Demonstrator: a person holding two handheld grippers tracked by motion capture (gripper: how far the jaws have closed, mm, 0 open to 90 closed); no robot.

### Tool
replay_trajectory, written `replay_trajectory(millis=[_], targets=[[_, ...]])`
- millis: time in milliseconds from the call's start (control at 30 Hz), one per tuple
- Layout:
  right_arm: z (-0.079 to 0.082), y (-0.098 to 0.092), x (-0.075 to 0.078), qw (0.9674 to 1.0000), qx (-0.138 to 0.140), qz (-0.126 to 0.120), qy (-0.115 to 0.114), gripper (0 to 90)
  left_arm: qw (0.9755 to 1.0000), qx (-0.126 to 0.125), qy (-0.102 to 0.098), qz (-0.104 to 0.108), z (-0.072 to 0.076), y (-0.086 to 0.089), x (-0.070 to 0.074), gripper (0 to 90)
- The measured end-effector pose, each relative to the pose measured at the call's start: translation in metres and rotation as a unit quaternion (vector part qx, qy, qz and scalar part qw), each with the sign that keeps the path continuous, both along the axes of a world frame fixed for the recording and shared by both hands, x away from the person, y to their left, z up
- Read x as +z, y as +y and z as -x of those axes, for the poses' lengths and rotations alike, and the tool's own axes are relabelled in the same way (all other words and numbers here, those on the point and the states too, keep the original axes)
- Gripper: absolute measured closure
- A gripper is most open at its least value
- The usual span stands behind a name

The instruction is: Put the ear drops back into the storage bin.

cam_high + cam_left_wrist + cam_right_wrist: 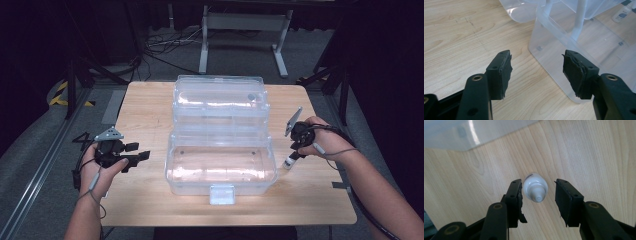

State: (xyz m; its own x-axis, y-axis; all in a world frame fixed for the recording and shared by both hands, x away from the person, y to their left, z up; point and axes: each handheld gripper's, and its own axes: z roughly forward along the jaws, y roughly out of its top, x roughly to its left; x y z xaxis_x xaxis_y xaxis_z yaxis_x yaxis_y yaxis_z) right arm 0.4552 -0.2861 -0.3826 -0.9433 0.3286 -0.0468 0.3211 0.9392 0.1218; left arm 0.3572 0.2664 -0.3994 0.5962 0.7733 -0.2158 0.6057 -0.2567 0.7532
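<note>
Your right gripper [537,195] has black jaws; between them a white bottle [535,187] with a white nozzle tip. Your left gripper [536,72] is black too, pads matt black, brass-coloured rivets on the arms, grey plate on top. The storage box [220,165] is clear, colourless plastic, latch frosted pale grey. The table [145,110] is light wood with fine straight grain and faint pencil-like lines

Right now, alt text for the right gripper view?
A small white bottle stands on the wooden table, seen from above between the open jaws of the right hand-held gripper, close to the left pad with a gap to the right. A clear box edges the top left.
</note>
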Motion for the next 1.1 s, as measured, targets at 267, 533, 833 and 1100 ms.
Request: replay_trajectory(millis=[267,533,833,1100], targets=[[-0.002,0.002,-0.011,0.9999,0.011,0.008,0.004,66.3,1.0,0.002,0.004,0.0,-0.002,0.002,-0.003,40.0],[-0.002,0.002,-0.013,0.9999,0.009,0.006,0.008,71.5,1.0,0.005,0.004,0.005,-0.002,0.003,-0.003,40.0],[0.001,0.002,0.004,0.9999,0.008,-0.005,0.004,71.5,0.9999,0.009,0.003,0.007,-0.001,0.005,-0.003,40.0],[0.009,0.005,0.03,0.9998,0.002,-0.018,0.013,71.6,1.0,0.007,0.003,0.005,-0.002,0.005,-0.003,40.0]])
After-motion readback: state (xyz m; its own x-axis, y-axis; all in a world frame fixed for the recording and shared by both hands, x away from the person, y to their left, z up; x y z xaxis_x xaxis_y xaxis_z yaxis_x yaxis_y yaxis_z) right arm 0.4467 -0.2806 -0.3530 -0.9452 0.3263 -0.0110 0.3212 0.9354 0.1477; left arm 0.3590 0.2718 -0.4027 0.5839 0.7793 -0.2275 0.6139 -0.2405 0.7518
